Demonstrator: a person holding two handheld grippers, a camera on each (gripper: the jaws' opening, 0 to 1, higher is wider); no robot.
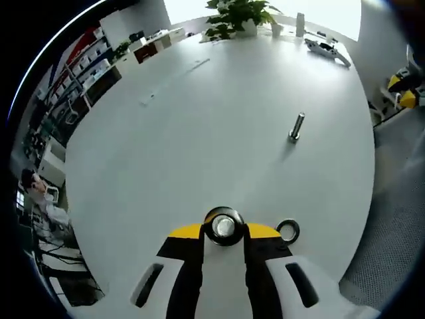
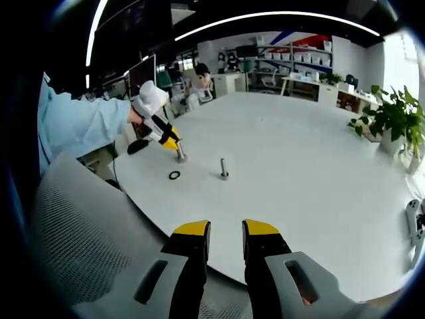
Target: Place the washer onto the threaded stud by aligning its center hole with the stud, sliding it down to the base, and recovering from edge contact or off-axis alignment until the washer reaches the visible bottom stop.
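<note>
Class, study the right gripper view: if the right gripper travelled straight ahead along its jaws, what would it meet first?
Probably the bare white round table. The right gripper has open jaws; the upright threaded metal stud stands farther on, though depth is unclear.

A broad white table (image 1: 199, 133) carries a potted plant (image 1: 234, 16) at its far edge, with a white handheld device (image 1: 327, 50) lying near it. Shelving with storage bins (image 1: 83, 66) lines the room's side. A grey mesh chair back (image 2: 73, 232) stands beside the table.
</note>
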